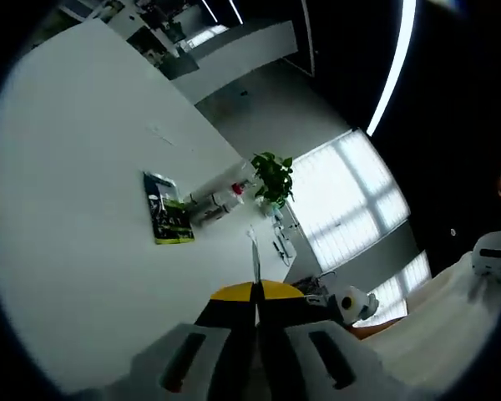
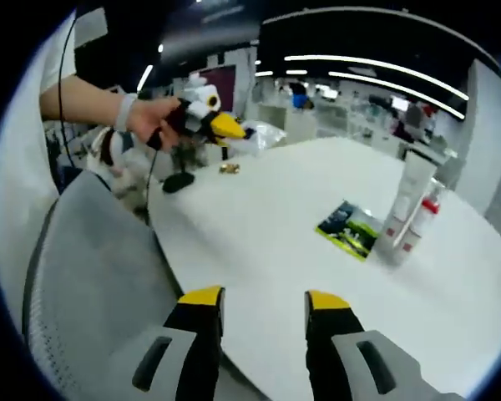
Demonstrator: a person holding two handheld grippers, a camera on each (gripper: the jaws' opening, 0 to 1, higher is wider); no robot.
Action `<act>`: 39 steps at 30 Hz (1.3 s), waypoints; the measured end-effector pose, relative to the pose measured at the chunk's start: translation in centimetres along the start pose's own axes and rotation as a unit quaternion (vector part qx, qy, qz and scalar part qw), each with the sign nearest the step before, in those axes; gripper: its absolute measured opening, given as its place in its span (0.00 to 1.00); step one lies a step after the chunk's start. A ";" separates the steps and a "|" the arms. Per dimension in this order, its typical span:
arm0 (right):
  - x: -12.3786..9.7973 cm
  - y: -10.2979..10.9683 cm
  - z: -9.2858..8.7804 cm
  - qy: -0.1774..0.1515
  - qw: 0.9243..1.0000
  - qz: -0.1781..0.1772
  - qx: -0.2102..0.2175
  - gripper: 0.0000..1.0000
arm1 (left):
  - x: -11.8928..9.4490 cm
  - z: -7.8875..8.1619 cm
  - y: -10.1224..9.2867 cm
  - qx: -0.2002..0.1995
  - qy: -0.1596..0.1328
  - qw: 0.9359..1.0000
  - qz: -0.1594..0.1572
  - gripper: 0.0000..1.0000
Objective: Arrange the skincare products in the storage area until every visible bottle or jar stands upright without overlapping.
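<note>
Near the far right of the white table (image 2: pixel 275 217), a tall white tube (image 2: pixel 413 185) and a white bottle with a red cap (image 2: pixel 423 219) stand upright close together. A green packet (image 2: pixel 349 227) lies flat just left of them. My right gripper (image 2: pixel 265 301) hangs open above the table's near edge, nothing between its yellow tips, well short of the products. A hand holds my left gripper (image 2: pixel 225 125) in the air over the table's far left end. In the left gripper view, my left gripper (image 1: pixel 255 292) is shut on nothing, far from the bottles (image 1: pixel 215 205) and the green packet (image 1: pixel 169 219).
A grey mesh chair back (image 2: pixel 92 276) stands at the table's near left edge. A small black object (image 2: pixel 177 181) and a small gold item (image 2: pixel 228 168) lie at the table's far left. A potted green plant (image 1: pixel 273 177) stands beyond the bottles.
</note>
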State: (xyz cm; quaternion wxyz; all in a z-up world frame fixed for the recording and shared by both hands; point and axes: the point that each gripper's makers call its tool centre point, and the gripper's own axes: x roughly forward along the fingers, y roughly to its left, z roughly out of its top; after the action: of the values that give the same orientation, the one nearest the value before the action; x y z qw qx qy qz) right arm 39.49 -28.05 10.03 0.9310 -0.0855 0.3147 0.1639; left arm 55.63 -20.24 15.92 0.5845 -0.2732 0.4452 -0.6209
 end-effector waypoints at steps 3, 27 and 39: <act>0.2 0.2 0.1 0.002 1.000 0.001 -0.013 0.43 | 0.7 1.1 0.9 -0.016 0.003 1.000 0.005 0.00; 0.6 0.6 -0.8 0.027 0.999 0.007 -0.043 0.35 | 7.4 6.7 10.4 -0.054 0.059 0.993 0.087 0.00; 0.7 0.7 -1.1 0.035 0.998 0.010 -0.046 0.33 | 10.2 7.9 14.8 -0.035 0.113 0.983 0.143 0.00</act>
State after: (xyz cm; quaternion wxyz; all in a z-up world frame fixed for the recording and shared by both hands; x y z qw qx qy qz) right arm 39.15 -27.51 8.65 0.9130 -0.1308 0.3397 0.1843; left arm 67.89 -30.81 4.71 0.6032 -0.1552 0.5644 -0.5418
